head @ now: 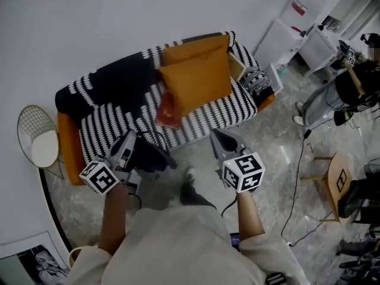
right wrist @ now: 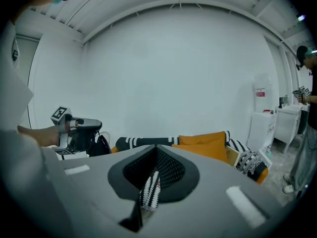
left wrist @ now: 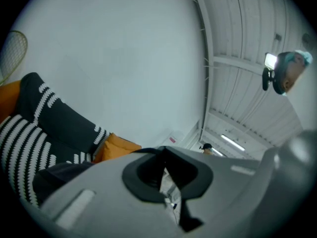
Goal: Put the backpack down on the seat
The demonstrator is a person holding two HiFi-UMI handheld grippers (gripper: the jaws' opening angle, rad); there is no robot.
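Backpack: one, black, hanging just beside the left gripper at the front edge of the sofa, over the left half of the seat. Cannot tell whether touching the seat.

From the left:
- One round wire chair with a white pad, beside the sofa's left arm.
- One framed picture low at the left edge, no writing legible.
- Left gripper with jaws pressed together, a thin dark strap of the backpack caught at the tips, the bag's dark bulk just beside and below.
- One marker cube on it, bearing square black-and-white code patterns, no letters.
- One sofa in black-and-white stripes with orange arms.
- On its back, one black throw with white dashes.
- On the seat, one flat red item, print too small to read.
- Two orange cushions, a front cushion leaning on a rear cushion.
- Right gripper well apart from the backpack, jaws together with nothing between, pointing at the sofa.
- A second marker cube on it.
- One patterned black-and-white cushion at the sofa's right end.
- One white cabinet with a red label, text unreadable.
- One wooden stool with a black mark on top.
- One person at the far right.
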